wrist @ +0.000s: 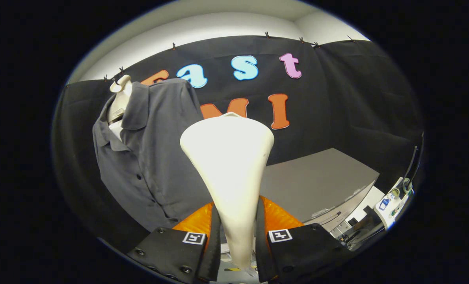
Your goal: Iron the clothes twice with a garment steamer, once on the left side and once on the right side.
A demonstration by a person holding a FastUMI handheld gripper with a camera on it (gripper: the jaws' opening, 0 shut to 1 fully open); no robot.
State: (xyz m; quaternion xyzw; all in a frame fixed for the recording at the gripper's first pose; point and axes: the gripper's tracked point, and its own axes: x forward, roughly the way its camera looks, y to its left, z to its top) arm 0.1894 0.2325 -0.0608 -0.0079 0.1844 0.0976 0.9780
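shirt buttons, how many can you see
3, down the shirt placket: one mid-chest, one lower, one near the hem. The steamer in the gripper may hide others.

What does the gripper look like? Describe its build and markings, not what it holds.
The gripper has two flat fingers rising from blocky mounts with screw heads. Each mount carries a small square black-and-white marker. Quilted orange padding sits behind the fingers.

Staged recording booth in a lab-like room
Black cloth wall [356, 102] clipped up under a pale ceiling; a grey shirt [155, 157] on a mannequin bust [120, 98], a plain grey table [317, 177], cabled equipment [392, 201] beside it
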